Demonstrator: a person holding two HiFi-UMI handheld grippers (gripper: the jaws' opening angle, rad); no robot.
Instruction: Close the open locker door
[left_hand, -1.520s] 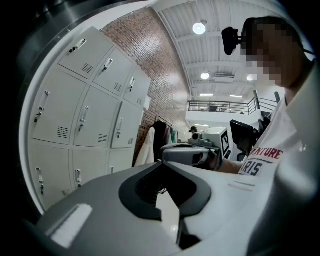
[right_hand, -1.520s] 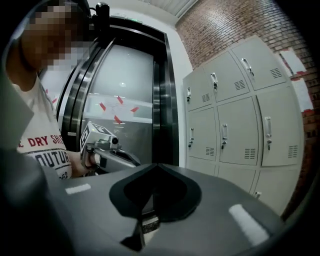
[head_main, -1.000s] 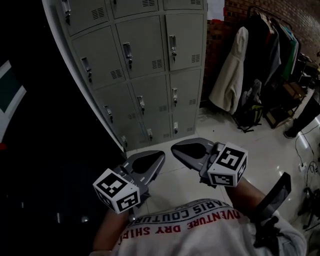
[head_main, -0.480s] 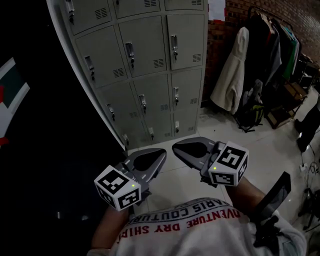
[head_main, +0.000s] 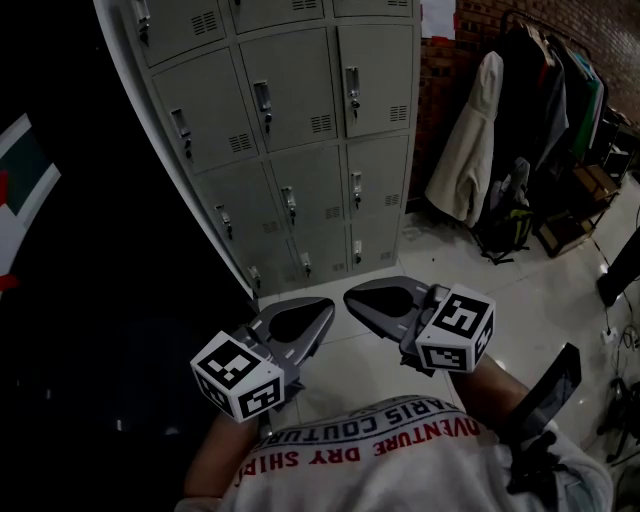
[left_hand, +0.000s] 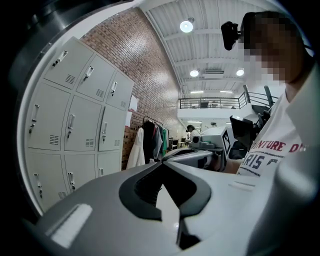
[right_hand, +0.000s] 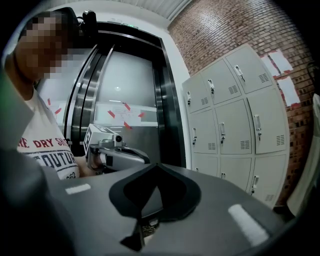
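Locker doors (head_main: 290, 90) in view all sit flush; the open one is either shut already or out of frame. L gripper (head_main: 322, 310) & R gripper (head_main: 352, 296) low by torso (head_main: 400, 450), jaws together, empty. Any push: flat jaw side, near latch (head_main: 262, 100).

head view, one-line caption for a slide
Left gripper and right gripper, fingers together, empty, before grey lockers, all visibly shut.

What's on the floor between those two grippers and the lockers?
Nothing: in the head view only bare tiled floor separates the left gripper and right gripper from the lockers.
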